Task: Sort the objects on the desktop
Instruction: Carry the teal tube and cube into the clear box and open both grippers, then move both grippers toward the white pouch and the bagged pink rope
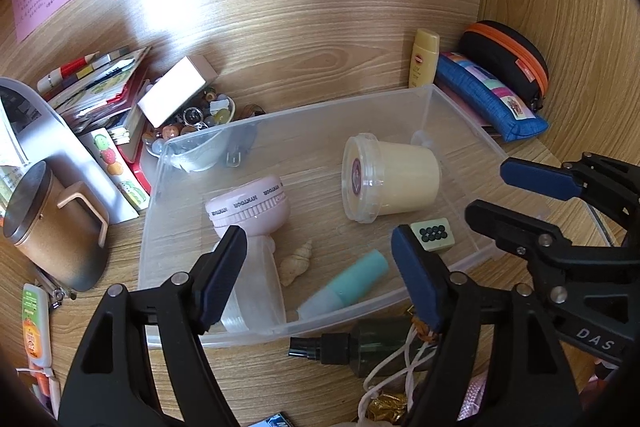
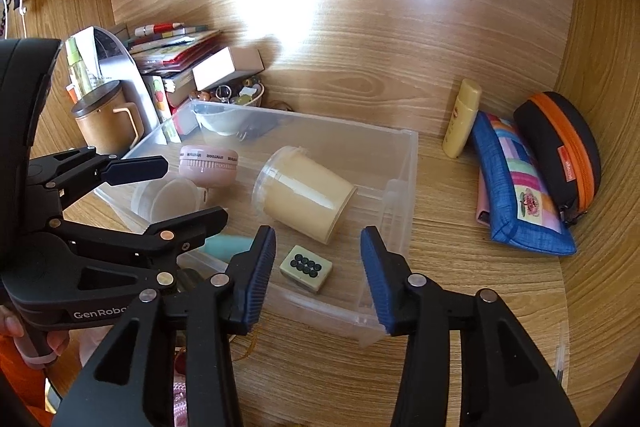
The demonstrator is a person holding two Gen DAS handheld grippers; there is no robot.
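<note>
A clear plastic bin [image 1: 468,131] [image 2: 404,163] lies on the wooden desk. In it are a cream lidded cup [image 1: 394,183] [image 2: 308,199] on its side, a pink round fan [image 1: 250,205] [image 2: 208,163], a mahjong tile [image 1: 432,233] [image 2: 306,267], a teal tube [image 1: 352,281], a seashell [image 1: 296,263] and a clear tape roll [image 1: 256,303]. My left gripper [image 1: 320,275] is open and empty above the bin's near rim. My right gripper [image 2: 318,275] is open and empty above the tile; it also shows in the left wrist view [image 1: 496,195].
A dark spray bottle [image 1: 360,345] and white cord lie in front of the bin. A brown mug [image 1: 52,227], books and a bead bowl [image 1: 192,125] stand left. A yellow bottle [image 2: 462,117], blue pouch [image 2: 520,187] and black-orange case [image 2: 560,151] stand right.
</note>
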